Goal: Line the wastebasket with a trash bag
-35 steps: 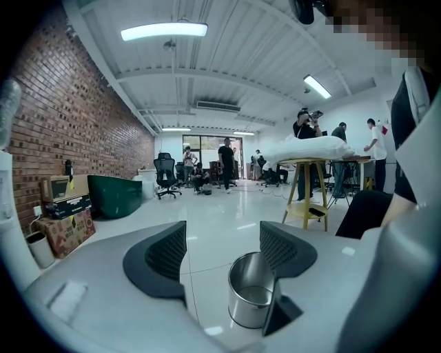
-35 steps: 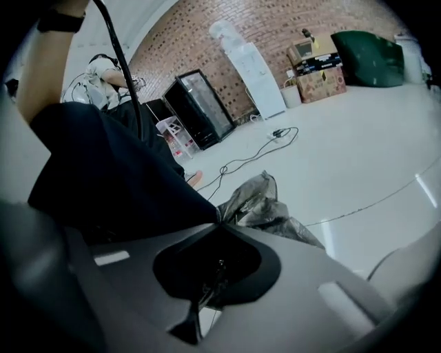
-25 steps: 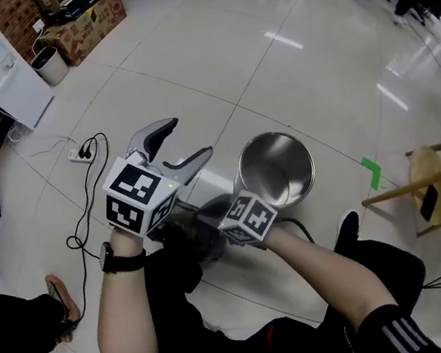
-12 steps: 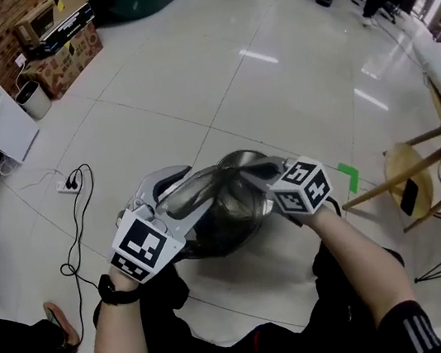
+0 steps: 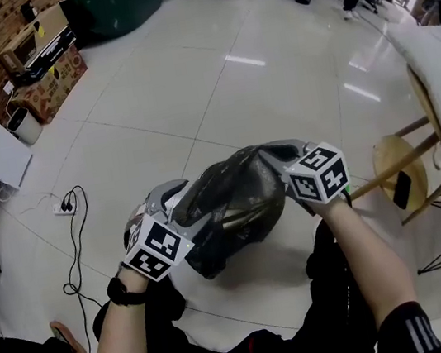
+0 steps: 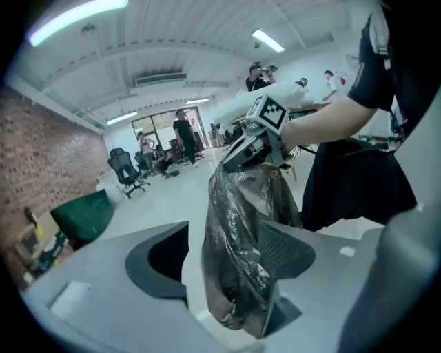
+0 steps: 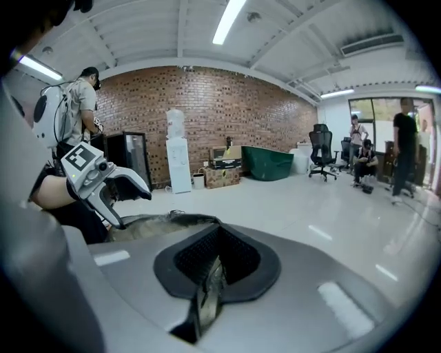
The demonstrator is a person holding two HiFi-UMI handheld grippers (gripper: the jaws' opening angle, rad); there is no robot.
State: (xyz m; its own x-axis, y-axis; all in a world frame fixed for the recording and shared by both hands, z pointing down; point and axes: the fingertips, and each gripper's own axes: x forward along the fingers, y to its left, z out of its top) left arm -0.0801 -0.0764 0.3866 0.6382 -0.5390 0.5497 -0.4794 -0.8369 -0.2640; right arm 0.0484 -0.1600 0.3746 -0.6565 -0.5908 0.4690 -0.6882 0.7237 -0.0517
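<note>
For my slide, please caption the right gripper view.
Right gripper shut on a fold of the trash bag, facing a brick wall.

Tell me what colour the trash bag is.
The trash bag is dark smoky grey, translucent and glossy; it shows best in the left gripper view.

From here I see a black wristwatch (image 5: 121, 293) on the left wrist, black short sleeves (image 5: 402, 338) with white stripes, and black trousers (image 5: 180, 337).
</note>
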